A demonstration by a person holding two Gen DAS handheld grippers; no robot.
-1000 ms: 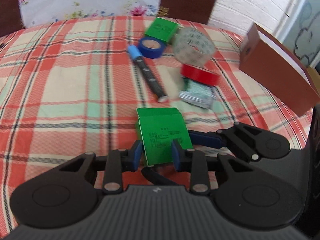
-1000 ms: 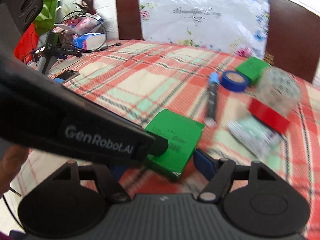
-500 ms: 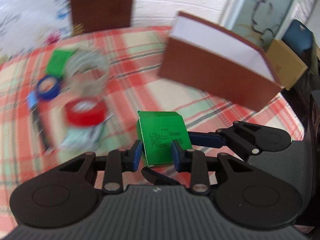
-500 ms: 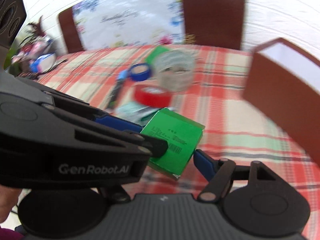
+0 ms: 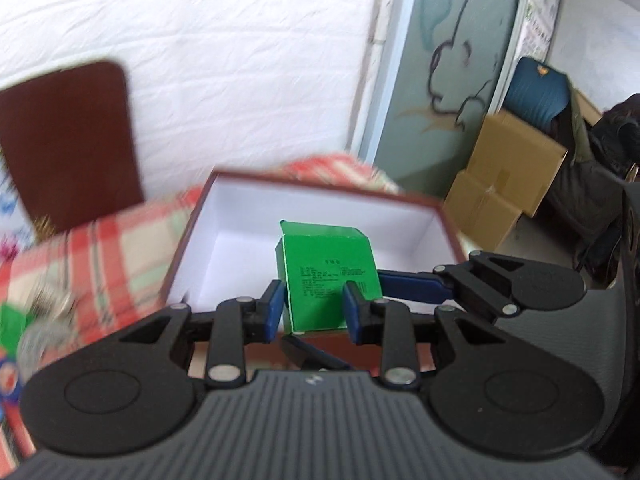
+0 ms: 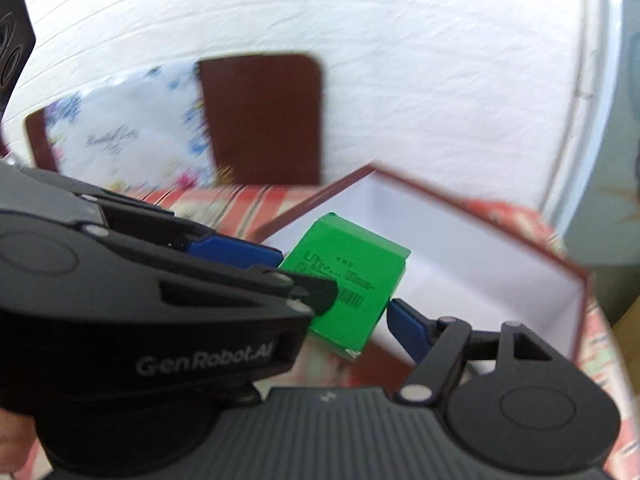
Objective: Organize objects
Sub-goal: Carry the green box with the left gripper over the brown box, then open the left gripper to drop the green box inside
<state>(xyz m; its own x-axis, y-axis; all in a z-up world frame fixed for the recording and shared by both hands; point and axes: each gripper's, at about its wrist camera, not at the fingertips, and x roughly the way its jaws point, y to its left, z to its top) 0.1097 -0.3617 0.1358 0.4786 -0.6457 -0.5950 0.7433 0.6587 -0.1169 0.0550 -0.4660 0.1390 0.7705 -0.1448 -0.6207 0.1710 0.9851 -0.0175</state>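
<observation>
A small green carton (image 5: 328, 280) hangs in the air over the near wall of an open brown box with a white inside (image 5: 240, 240). My left gripper (image 5: 314, 306) is shut on the carton's narrow sides with its blue pads. From the right, a blue finger of my right gripper (image 5: 408, 282) presses against the carton's side. In the right wrist view the carton (image 6: 352, 280) sits in my right gripper (image 6: 352, 312), with the brown box (image 6: 480, 264) behind it. The left gripper's body (image 6: 160, 300) hides the right gripper's other finger.
The brown box stands on a red plaid tablecloth (image 5: 112, 248) near the table's far right corner. Blurred tape rolls and a green packet (image 5: 24, 320) lie at the left. Brown chair backs (image 5: 68, 140) stand behind, one draped with floral plastic (image 6: 120, 140). Cardboard boxes (image 5: 508, 168) sit on the floor.
Both grippers, holding the green carton together, have swung right and risen from the tablecloth's scattered items to above the open brown box. The grip on the carton looks unchanged.
</observation>
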